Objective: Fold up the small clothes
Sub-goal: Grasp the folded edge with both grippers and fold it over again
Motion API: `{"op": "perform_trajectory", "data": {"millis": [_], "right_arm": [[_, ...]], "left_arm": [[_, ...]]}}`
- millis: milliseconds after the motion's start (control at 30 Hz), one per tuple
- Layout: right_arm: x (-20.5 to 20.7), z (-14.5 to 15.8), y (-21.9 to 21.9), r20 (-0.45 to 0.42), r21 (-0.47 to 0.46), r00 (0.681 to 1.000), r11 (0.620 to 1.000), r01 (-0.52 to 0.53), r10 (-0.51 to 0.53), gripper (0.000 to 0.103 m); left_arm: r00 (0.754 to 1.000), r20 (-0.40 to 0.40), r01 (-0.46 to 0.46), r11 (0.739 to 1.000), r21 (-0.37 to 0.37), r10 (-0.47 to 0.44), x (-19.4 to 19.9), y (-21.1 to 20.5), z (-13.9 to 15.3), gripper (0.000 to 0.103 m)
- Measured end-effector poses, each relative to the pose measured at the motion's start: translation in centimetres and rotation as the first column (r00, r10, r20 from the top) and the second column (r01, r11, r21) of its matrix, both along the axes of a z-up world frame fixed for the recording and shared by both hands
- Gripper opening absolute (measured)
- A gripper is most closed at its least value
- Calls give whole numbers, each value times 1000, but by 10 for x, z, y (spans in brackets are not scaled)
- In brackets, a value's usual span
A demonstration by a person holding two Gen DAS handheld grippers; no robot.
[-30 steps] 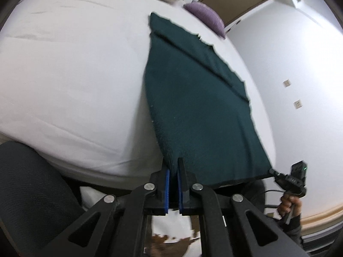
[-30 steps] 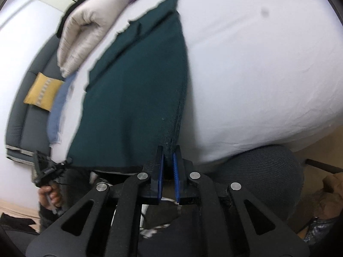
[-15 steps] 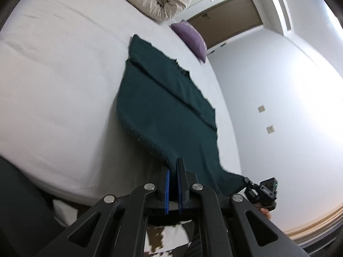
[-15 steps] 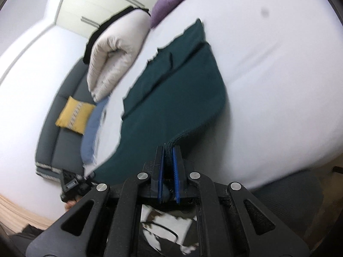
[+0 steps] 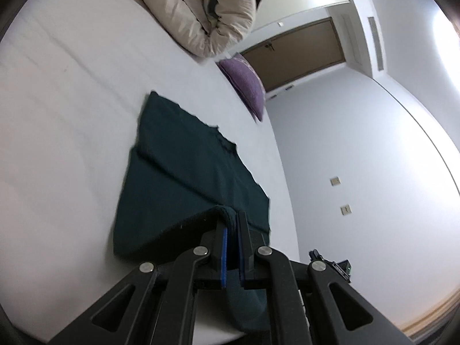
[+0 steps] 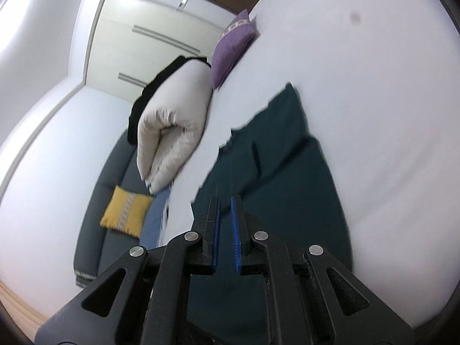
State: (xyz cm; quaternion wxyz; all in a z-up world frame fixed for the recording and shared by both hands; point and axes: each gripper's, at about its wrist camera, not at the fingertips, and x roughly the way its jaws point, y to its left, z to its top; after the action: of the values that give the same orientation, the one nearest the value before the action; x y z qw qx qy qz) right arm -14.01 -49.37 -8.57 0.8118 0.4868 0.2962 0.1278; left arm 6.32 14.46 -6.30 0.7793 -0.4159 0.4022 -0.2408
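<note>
A dark green garment (image 5: 184,178) lies flat on the white bed (image 5: 63,109). My left gripper (image 5: 233,218) is shut on its near hem corner and holds that corner lifted, folding it over the garment. In the right wrist view the same garment (image 6: 284,149) lies under my right gripper (image 6: 225,201). Its jaws stand slightly apart, and I cannot tell whether cloth sits between them. The right gripper also shows at the lower right of the left wrist view (image 5: 330,261).
A rolled beige duvet (image 5: 201,8) and a purple cushion (image 5: 247,83) lie at the far end of the bed. A grey sofa (image 6: 115,187) with a yellow cushion (image 6: 126,215) stands beside the bed. White walls and a brown door (image 5: 302,54) are behind.
Both grippers rose and moved forward over the bed, carrying the near hem up and over the garment. The right jaws now show a wider gap.
</note>
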Motion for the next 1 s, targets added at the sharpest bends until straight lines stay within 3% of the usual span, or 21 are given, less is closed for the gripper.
{"op": "perform_trajectory", "data": {"millis": [100, 200, 233, 267, 333, 433, 500, 567, 700, 800, 1000], "right_arm": [[32, 3, -4, -23, -25, 999, 999, 21, -22, 6], [38, 14, 23, -89, -211, 994, 974, -81, 64, 10], [33, 14, 32, -112, -255, 989, 960, -119, 93, 16], [22, 13, 44, -148, -321, 982, 933, -162, 119, 41], [-4, 4, 51, -194, -382, 975, 908, -172, 103, 78], [-51, -25, 53, -257, -339, 960, 920, -195, 109, 78], [-72, -51, 55, -330, -286, 935, 931, -226, 125, 73], [-87, -73, 57, -375, -250, 918, 939, -236, 131, 61], [-95, -94, 63, -383, -168, 911, 959, -230, 151, 51], [-95, -112, 70, -438, -150, 884, 957, -250, 163, 47], [-112, -135, 89, -462, -122, 866, 954, -274, 190, 41]], "left_arm": [[1000, -16, 21, 999, 40, -20, 14, -8, -5, 6], [998, -25, 64, 992, 106, -61, 2, -14, -14, 6], [997, -39, 71, 990, 120, -67, -4, -13, -19, 6], [996, -55, 76, 990, 122, -70, -11, -11, -24, 7], [994, -88, 73, 992, 107, -63, -26, -4, -36, 7], [991, -119, 70, 990, 121, -55, -55, 5, -45, 6], [990, -131, 71, 990, 119, -55, -70, 9, -48, 6], [990, -130, 72, 989, 132, -55, -85, 11, -46, 7], [992, -113, 64, 989, 134, -49, -105, 15, -38, 7], [994, -105, 56, 990, 129, -42, -111, 16, -35, 7], [994, -92, 70, 988, 140, -57, -116, 13, -32, 7]]}}
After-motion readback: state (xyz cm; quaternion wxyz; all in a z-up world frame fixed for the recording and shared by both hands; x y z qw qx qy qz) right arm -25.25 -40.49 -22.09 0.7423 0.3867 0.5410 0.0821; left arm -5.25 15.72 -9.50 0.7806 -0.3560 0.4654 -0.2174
